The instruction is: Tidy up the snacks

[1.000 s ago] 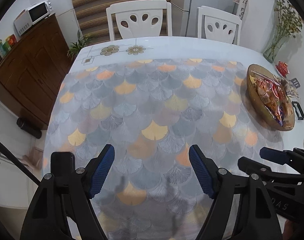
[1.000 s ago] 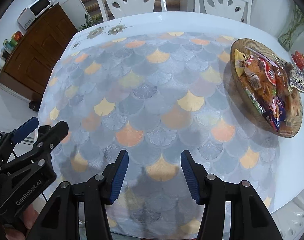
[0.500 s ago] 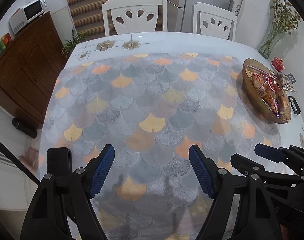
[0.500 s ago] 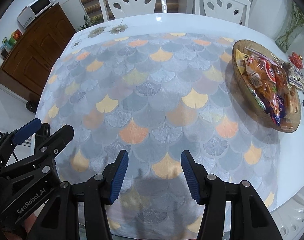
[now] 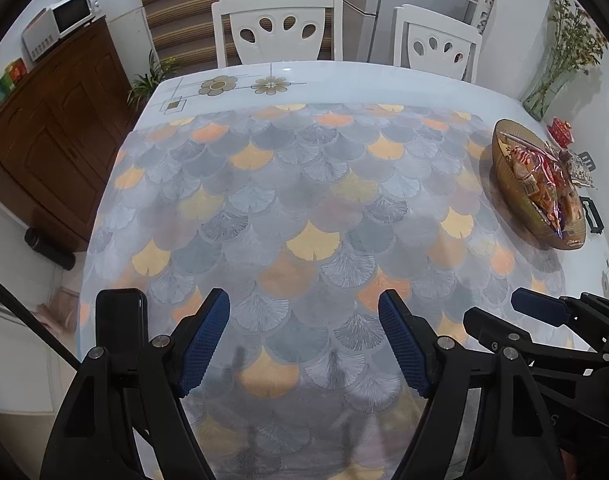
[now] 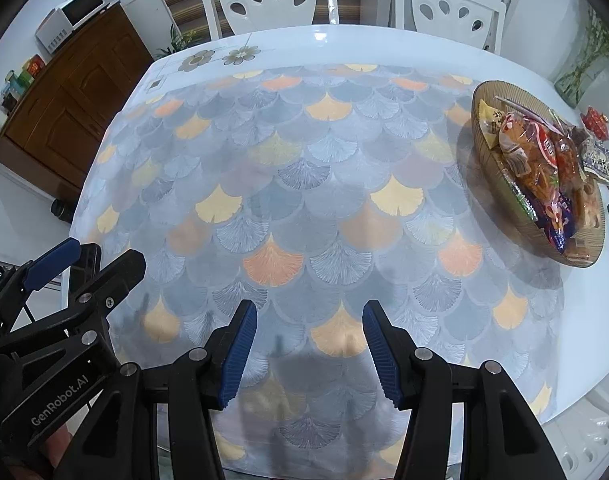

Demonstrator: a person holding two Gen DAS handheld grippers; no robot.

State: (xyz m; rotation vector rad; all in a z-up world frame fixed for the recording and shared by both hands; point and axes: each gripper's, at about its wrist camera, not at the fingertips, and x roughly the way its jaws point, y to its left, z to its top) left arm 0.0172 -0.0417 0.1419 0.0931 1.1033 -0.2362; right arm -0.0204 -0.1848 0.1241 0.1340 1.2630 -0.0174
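Observation:
A brown oval bowl [image 5: 501, 152] [image 6: 489, 148] stands at the table's right side, heaped with wrapped snacks [image 5: 544, 178] [image 6: 544, 152]. One patterned packet [image 5: 581, 168] [image 6: 601, 162] lies just beyond its far rim. My left gripper [image 5: 302, 304] hangs over the near part of the scale-patterned tablecloth [image 5: 304, 200], open and holding nothing. To its right, my right gripper [image 6: 310, 312] is also open with nothing between the pads, though its gap is narrower. Both are well short of the bowl. Each gripper shows at the edge of the other's view.
Two white chairs [image 5: 278, 28] [image 5: 438, 42] stand at the far edge of the table. A glass vase [image 5: 544, 96] and a small red item [image 5: 562, 130] sit behind the bowl, with a black object [image 5: 591, 216] to its right. A wooden cabinet [image 5: 52, 128] with a microwave is on the left.
Both views have drawn back slightly, so a little more of the table's near edge shows. Neither jaw gap has changed, and nothing on the table has moved.

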